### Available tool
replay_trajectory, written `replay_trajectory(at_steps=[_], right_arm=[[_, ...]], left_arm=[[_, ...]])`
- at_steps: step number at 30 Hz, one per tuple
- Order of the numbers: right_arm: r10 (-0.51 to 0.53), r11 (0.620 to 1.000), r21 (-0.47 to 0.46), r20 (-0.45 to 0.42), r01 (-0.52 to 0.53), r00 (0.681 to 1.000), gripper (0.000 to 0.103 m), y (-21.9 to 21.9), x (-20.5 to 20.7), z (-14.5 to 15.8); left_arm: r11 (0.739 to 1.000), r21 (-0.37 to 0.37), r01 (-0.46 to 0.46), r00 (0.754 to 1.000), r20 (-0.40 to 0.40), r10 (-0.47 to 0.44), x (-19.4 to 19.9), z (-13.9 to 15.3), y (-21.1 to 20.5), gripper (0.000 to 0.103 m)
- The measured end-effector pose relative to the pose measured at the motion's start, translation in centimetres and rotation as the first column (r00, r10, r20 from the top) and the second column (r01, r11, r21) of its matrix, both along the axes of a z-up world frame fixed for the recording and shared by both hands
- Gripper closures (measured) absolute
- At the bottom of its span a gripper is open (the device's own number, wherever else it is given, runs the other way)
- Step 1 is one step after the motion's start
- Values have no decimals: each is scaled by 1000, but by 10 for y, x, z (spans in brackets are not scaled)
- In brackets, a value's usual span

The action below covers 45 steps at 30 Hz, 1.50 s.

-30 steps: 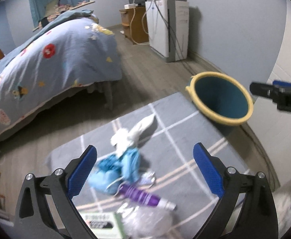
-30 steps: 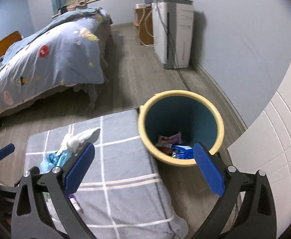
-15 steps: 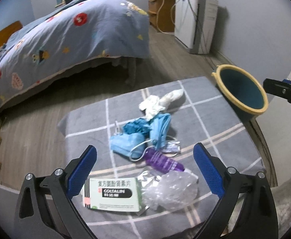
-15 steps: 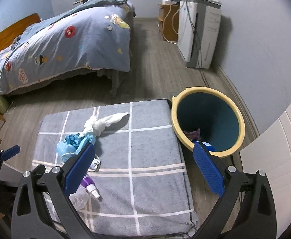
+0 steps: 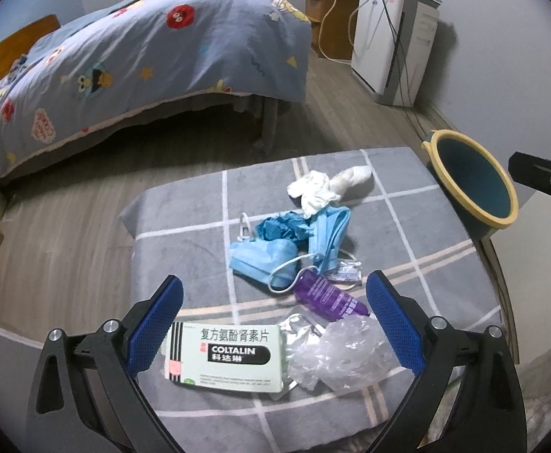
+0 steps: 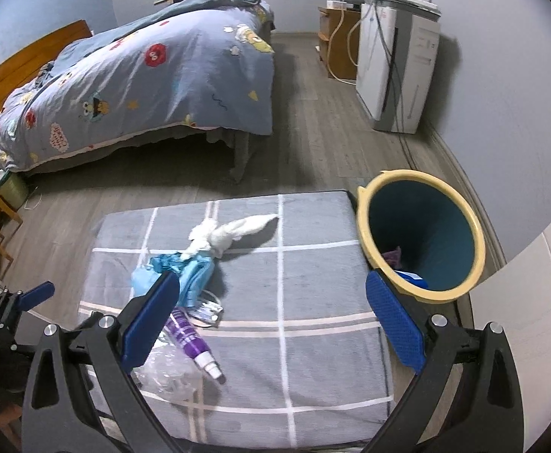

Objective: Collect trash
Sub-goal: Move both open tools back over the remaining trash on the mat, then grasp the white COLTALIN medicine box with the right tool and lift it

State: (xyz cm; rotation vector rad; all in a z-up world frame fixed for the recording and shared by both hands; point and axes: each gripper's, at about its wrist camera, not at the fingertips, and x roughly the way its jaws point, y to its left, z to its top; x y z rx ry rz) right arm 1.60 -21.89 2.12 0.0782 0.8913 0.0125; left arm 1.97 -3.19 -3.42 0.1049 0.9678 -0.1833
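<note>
Several pieces of trash are lying on the grey checked cushion (image 5: 407, 234), and neither claw is holding anything. The left gripper (image 5: 273, 326) is hanging wide open just above the near end of the pile, its blue pads bracketing the medicine box (image 5: 224, 355) and the crumpled clear plastic (image 5: 345, 353). The right gripper (image 6: 271, 319) is also gaping empty, poised over the cushion with the wastebasket (image 6: 468, 226) just beside its right pad.

Judging by this, the step in hand is picking the next item, and the box or the plastic wad looks like the left claw's target. The next move is calling for a descent and a squeeze on one item alone, then a carry to the yellow-rimmed basket standing against the cushion's right edge, where some scraps are already sitting.

Further back are lying a purple spray bottle (image 5: 328, 296), blue face masks (image 5: 275, 255) with loose ear loops that may be snagging neighbours, and a twisted white tissue (image 5: 326, 187).

The box is reading "COLTALIN" in white on a black band, with Chinese characters above and below it; the finer print is too small to make out.
</note>
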Motion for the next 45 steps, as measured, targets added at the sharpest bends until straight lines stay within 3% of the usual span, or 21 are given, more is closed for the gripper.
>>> replay_trajectory(at_steps=[10,17,24,27,31,33,37,42,45], right_arm=[[18,1000,-7,-30,-19,999,6,14,10,-12],[13,988,157,-104,3,995,6,15,33,-35],[-25,972,223,-181,66,983,6,20,46,-58],[-31,975,211,-209,76,977,6,28,50,-68],[-9,983,174,-235,52,972,6,43,54,-80],[6,985,169,-244,37,970,6,50,57,-84],[20,987,160,-259,22,966,6,58,63,-92],[89,987,152,-291,-46,953,6,80,61,-104],[181,980,127,-286,-150,941,6,101,57,-106]], left_arm=[[1000,3,-13,1000,-13,13,0,-5,12,7],[998,-3,-61,998,-10,61,1,-12,28,7],[991,-32,-129,991,-42,128,-2,-24,62,7],[985,-43,-167,982,-96,163,-1,-44,72,7],[988,-27,-152,976,-162,146,1,-63,66,7],[988,-57,-144,974,-185,131,-2,-67,64,7],[993,-15,-120,979,-166,116,-5,-67,60,7],[978,44,-202,971,-118,206,5,-52,87,7],[968,-16,-251,962,-113,248,19,-34,121,7]])
